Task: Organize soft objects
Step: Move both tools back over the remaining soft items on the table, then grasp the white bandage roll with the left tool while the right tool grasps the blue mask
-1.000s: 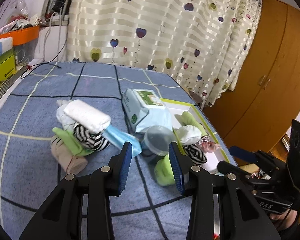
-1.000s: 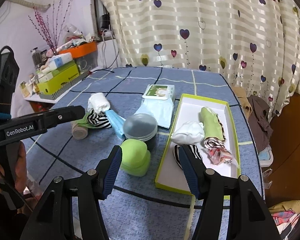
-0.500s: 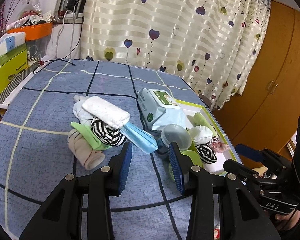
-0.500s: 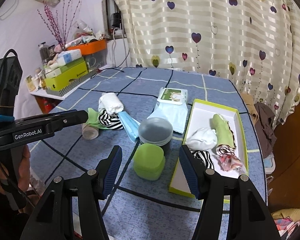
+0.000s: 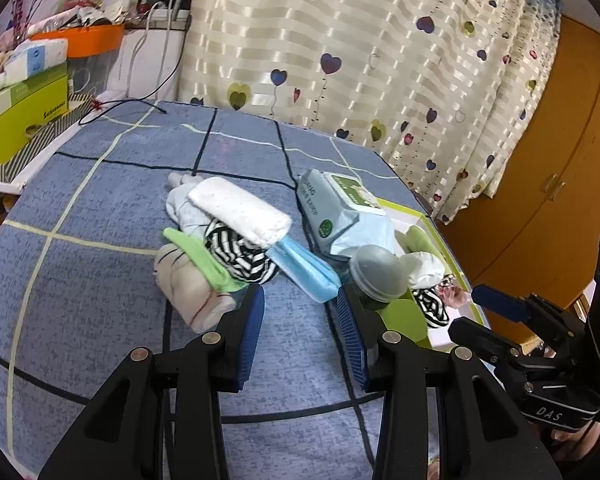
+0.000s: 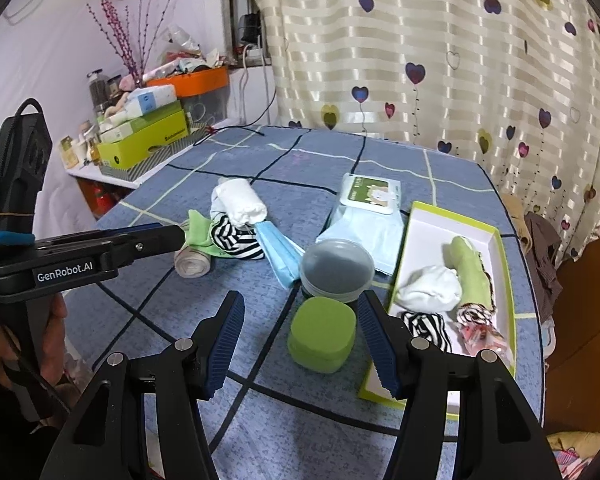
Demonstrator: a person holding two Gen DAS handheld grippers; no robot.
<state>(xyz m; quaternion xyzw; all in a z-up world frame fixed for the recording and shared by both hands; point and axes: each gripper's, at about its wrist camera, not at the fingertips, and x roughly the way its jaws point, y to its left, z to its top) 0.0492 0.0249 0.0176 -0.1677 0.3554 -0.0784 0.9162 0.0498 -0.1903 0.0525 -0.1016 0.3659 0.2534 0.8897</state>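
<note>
**Both grippers spread wide above the cloth, nothing held**

Hung over the near part of the blue checked tablecloth (image 6: 324,160), both tools. Left gripper (image 5: 300,304): jaws apart, empty, aimed at the gap between the sock pile and the blue mask (image 5: 304,270). Right gripper (image 6: 300,320): jaws likewise apart and empty, with the green sponge (image 6: 322,334) lying on the cloth between the blue pads (image 6: 230,332), touching neither.

Heaped left of centre, the unsorted soft things: a white roll (image 6: 240,202) on top, a striped sock (image 6: 234,240) under it, a green sock (image 6: 198,230) to the left, a beige roll (image 6: 192,264) nearest. Leaned against the pile's right side, the mask, reaching toward the round tub (image 6: 336,270). Just near of the tub, the sponge, close to touching it.

Farther right, flat on the cloth, a wipes pack (image 6: 370,208) with a pale blue sheet beneath. At the right edge, the green-rimmed tray (image 6: 504,276), already holding a white bundle (image 6: 430,290), a green roll (image 6: 472,276), a striped sock at the near end and a pinkish item beside that, too crumpled to identify.

Beyond the table, a heart-print curtain (image 6: 440,40); at far left, a shelf with boxes (image 6: 148,136).
</note>
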